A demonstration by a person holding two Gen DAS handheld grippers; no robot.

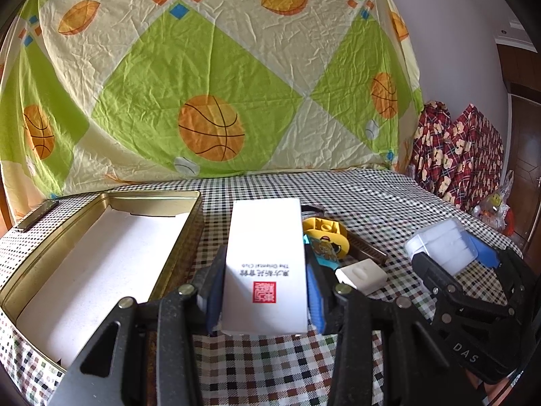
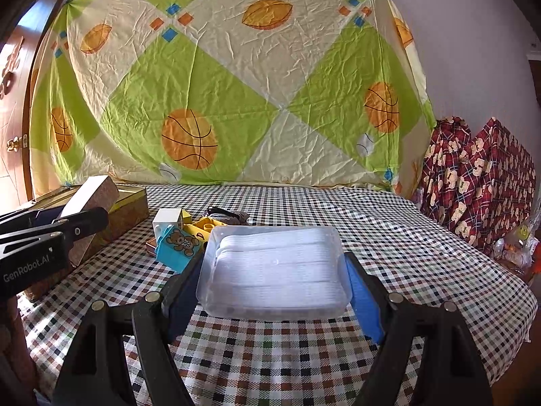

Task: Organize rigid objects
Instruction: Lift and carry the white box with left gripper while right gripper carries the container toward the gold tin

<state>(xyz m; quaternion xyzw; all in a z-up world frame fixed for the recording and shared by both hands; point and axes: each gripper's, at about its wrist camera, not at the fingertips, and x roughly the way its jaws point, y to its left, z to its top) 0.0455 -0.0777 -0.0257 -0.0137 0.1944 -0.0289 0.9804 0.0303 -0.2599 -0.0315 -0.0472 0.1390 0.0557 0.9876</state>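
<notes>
My left gripper [image 1: 265,291] is shut on a tall white box [image 1: 265,237] with a red seal, its blue pads pressing both long sides. The box hangs just right of an open gold tin [image 1: 152,199] with a white lining. In the right wrist view the same white box [image 2: 91,193] sits in the left gripper [image 2: 81,223] beside the tin [image 2: 132,209]. My right gripper [image 2: 272,270] is shut on a clear plastic case [image 2: 274,253] of white pieces, held over the checked cloth. From the left wrist view that clear case [image 1: 439,240] and right gripper [image 1: 456,260] are at the right.
Between the grippers lie a yellow toy block [image 1: 324,230], a blue bear block [image 2: 177,245], a small white block [image 1: 361,275] and a brown strip [image 1: 368,250]. A basketball-print sheet hangs behind the table. Red bear-print bags [image 2: 480,176] stand at the far right.
</notes>
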